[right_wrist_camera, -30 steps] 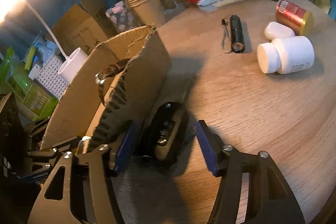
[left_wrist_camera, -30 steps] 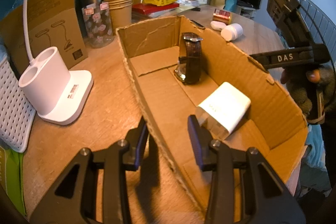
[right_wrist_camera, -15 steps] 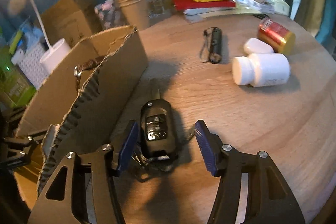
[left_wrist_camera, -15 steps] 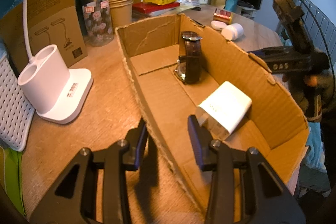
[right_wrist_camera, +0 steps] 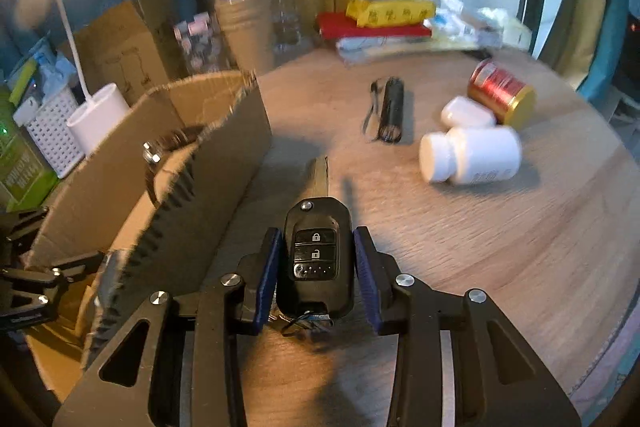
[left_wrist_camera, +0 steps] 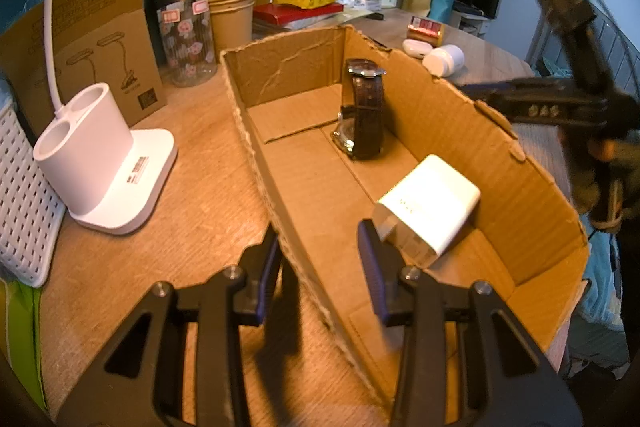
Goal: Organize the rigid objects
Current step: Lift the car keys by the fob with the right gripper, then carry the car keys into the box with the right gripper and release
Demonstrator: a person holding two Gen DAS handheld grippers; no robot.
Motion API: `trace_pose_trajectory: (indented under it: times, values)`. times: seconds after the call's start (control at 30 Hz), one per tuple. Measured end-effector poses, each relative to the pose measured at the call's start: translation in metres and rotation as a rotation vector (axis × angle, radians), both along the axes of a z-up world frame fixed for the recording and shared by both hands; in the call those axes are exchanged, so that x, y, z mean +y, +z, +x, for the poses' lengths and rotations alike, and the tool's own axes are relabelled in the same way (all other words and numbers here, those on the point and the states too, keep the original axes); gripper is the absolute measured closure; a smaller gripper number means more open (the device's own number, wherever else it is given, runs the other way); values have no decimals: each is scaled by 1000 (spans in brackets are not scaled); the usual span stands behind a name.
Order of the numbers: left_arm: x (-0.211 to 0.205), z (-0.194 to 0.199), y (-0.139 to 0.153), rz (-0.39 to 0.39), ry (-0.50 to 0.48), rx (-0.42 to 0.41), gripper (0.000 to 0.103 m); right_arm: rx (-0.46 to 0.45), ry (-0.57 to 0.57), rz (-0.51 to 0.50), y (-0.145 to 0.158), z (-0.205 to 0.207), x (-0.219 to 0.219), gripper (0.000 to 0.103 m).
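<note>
A black car key [right_wrist_camera: 316,255] with its blade folded out lies on the wooden table just right of the cardboard box [right_wrist_camera: 224,163]. My right gripper [right_wrist_camera: 318,267] is closing on it, its blue pads against both sides of the fob. Inside the box [left_wrist_camera: 500,163] stand a brown-strap watch [left_wrist_camera: 364,115] and a white charger [left_wrist_camera: 430,203]. My left gripper [left_wrist_camera: 320,267] straddles the box's near wall, pads apart, the inner pad clear of the cardboard. Further along the table lie a black flashlight [right_wrist_camera: 392,111], a white bottle [right_wrist_camera: 472,157], a white case [right_wrist_camera: 464,113] and a red-gold can [right_wrist_camera: 500,93].
Left of the box stand a white lamp base [left_wrist_camera: 104,163], a white perforated basket [left_wrist_camera: 20,195], a patterned glass jar [left_wrist_camera: 188,47] and stacked paper cups [left_wrist_camera: 230,11]. Books and a yellow pack [right_wrist_camera: 390,13] sit at the table's far edge.
The right gripper swung away from the box until the car key lay centred between its jaws, then the jaws closed in on the fob. The left gripper stayed put.
</note>
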State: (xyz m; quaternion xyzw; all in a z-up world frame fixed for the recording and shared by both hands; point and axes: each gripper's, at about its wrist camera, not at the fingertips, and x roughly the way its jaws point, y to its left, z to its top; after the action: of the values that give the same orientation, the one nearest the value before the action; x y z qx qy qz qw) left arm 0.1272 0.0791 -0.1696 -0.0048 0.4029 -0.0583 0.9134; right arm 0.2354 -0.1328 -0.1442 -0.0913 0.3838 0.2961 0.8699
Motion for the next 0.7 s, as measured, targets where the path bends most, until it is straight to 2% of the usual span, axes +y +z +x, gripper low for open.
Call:
trace_pose_trajectory:
  times: [0.43,0.7]
  values:
    - [0,0,0,0,-1,0,63,-193,83,71,95,-42,15,65]
    - [0,0,0,0,0,0,63,-252,177,94,125,-64,46,65]
